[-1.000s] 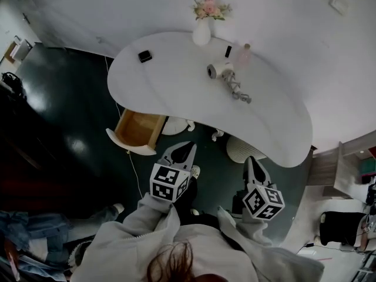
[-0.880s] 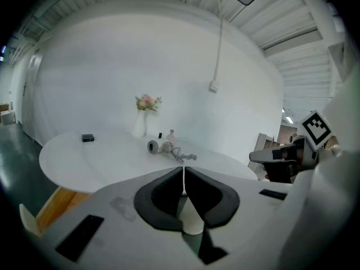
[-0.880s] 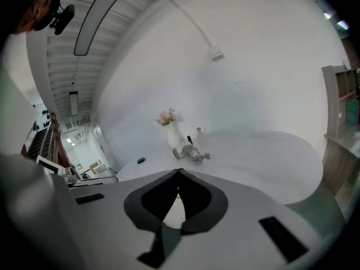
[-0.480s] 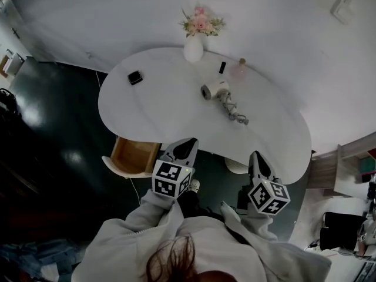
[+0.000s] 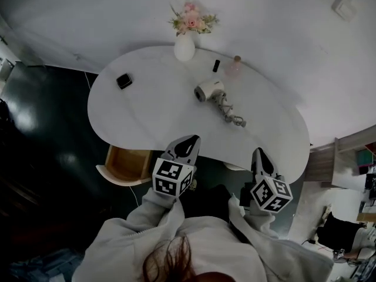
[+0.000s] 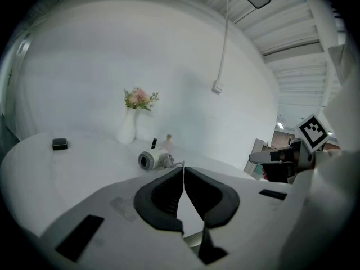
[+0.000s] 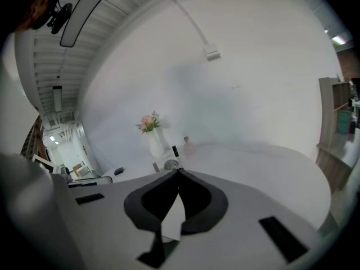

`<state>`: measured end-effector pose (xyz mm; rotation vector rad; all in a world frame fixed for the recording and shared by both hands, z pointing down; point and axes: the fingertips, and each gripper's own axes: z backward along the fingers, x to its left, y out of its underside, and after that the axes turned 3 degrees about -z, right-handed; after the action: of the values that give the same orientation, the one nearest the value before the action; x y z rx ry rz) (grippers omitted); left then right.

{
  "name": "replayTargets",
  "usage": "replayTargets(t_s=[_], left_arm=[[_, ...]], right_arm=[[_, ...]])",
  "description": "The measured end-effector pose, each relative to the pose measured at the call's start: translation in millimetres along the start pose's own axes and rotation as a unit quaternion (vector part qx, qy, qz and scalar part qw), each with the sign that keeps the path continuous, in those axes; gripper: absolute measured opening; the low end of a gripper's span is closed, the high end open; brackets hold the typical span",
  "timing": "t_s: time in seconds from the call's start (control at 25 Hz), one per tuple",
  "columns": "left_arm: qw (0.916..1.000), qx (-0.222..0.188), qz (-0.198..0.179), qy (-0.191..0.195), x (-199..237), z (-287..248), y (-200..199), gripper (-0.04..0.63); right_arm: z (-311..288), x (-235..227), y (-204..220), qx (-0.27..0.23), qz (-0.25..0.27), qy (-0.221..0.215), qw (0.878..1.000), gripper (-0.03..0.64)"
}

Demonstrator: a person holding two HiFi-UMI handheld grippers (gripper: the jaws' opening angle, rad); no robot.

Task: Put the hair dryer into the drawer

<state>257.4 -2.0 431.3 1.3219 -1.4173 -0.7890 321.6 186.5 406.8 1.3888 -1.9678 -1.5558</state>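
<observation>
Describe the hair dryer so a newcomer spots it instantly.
Find the white curved table against the wall, then the flower vase at its far edge. Right of the vase lies the hair dryer, the only white barrel with a bundled cord trailing from it.

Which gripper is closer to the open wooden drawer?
Left. The left gripper is just right of the drawer in the head view; the right gripper is farther right, beyond the left one.
</observation>
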Motion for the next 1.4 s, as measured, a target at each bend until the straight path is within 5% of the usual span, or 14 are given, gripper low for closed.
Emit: replayTargets(t_s=[0.32,0.92,1.2,1.32,1.4], left_arm=[[0.9995,0.008,0.028,-0.014,-3,-32,7,0.021],[0.9931,0.033,0.067,-0.09,-14,-118,6,0.021],[0.9805,0.058,0.114,-0.149,-3,-155,17,0.027],[0.9733,0.072,0.159,-0.149,0,-174,24,0.224],[0.9632,0.071,0.199,-0.167,6,-183,26,0.263]], right_arm=[[-25,-30,-7,0.035,0.018,0.004,0.999,0.05],[-105,-84,-30,0.107,0.031,-0.071,0.991,0.049],[-143,-94,-30,0.134,0.035,-0.11,0.984,0.05],[-158,-100,-25,0.15,0.028,-0.121,0.981,0.051],[-166,-101,-23,0.157,0.025,-0.131,0.979,0.051]])
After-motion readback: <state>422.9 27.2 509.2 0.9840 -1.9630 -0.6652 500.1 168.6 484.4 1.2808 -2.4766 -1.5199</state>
